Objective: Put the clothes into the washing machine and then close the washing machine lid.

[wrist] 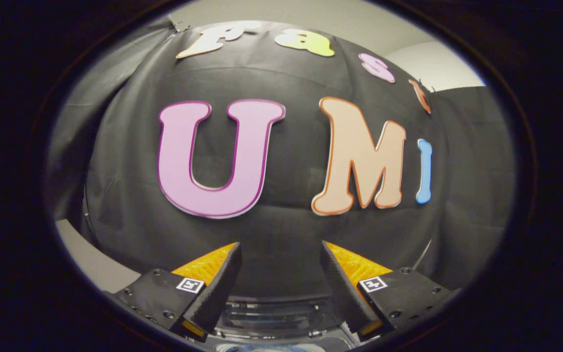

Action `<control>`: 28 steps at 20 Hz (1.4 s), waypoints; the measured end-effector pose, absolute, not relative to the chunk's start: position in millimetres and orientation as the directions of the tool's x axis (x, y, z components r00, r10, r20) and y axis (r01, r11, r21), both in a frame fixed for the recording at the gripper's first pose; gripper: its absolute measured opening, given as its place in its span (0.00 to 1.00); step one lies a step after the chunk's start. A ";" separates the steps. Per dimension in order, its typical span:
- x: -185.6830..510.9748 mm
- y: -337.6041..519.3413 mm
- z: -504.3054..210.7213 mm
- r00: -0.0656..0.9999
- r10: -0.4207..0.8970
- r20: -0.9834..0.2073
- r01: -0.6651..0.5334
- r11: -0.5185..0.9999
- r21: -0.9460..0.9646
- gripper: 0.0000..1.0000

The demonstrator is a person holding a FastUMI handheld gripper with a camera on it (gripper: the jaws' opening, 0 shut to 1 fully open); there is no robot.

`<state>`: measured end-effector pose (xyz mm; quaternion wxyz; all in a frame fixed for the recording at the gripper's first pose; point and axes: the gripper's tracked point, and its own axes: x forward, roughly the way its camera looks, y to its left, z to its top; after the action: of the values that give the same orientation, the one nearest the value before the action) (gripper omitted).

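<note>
My gripper is open, its two fingers spread apart with nothing between them. It points at the booth's black cloth wall. Low between the finger bases I see the top of the washing machine, a clear, ribbed plastic part with a dark rim. Whether its lid is up or down I cannot tell. A pale strip just under it is too small to identify.
The black cloth wall stands close ahead and curves round both sides. A pale surface shows beside the left finger, below the cloth. A light-coloured room wall appears above the cloth.
</note>
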<state>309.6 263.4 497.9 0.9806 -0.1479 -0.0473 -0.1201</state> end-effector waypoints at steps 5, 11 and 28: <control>324.1 261.0 538.3 0.882 -0.214 0.420 0.303 0.940 -0.158 0.99; 384.4 269.2 471.7 0.962 -0.162 0.220 0.190 0.975 -0.112 0.98; 383.5 277.2 389.7 0.998 -0.057 0.010 0.058 0.977 -0.203 0.98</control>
<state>383.5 277.2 389.7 0.9943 -0.1022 -0.0020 -0.0288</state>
